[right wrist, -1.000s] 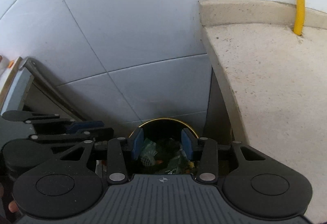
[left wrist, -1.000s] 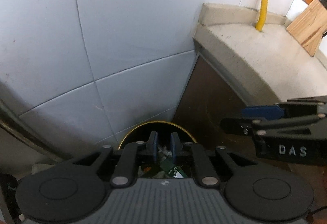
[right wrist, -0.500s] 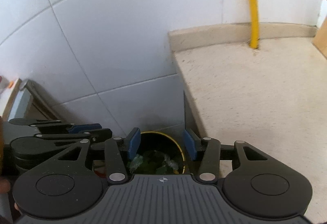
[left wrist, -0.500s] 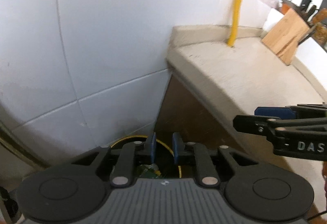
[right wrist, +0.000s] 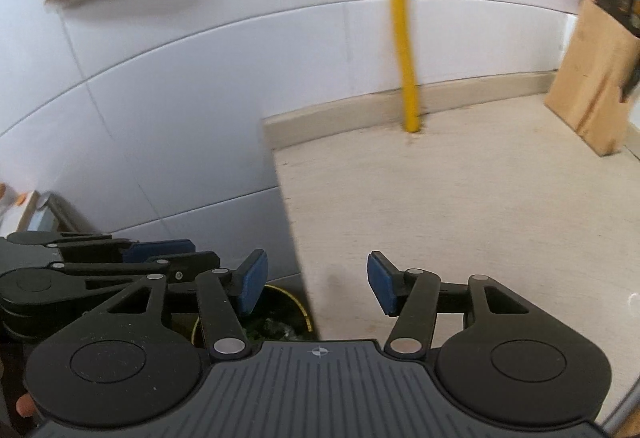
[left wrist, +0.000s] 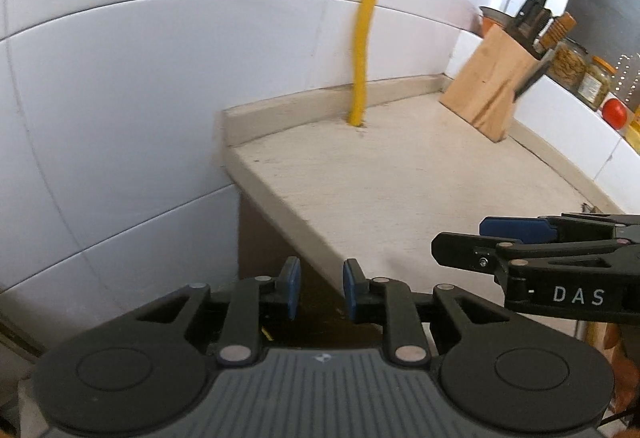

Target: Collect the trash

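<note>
Both grippers are opening with nothing between the jaws: right gripper (right wrist: 314, 288) wide, left gripper (left wrist: 318, 288) narrow. They are hanging by the counter (right wrist: 460, 206) edge, above the trash bin (right wrist: 296, 304) holding the collected scraps. Risk: either one clipping that edge, since both are sitting close to it.

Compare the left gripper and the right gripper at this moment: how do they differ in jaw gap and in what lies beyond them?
The left gripper shows a narrow gap between its jaws; the right gripper stands much wider. Beyond the left gripper lies the counter edge and dark cabinet side; beyond the right gripper lie the trash bin and the counter. Both have blue pads, are opening, and hold nothing.
</note>
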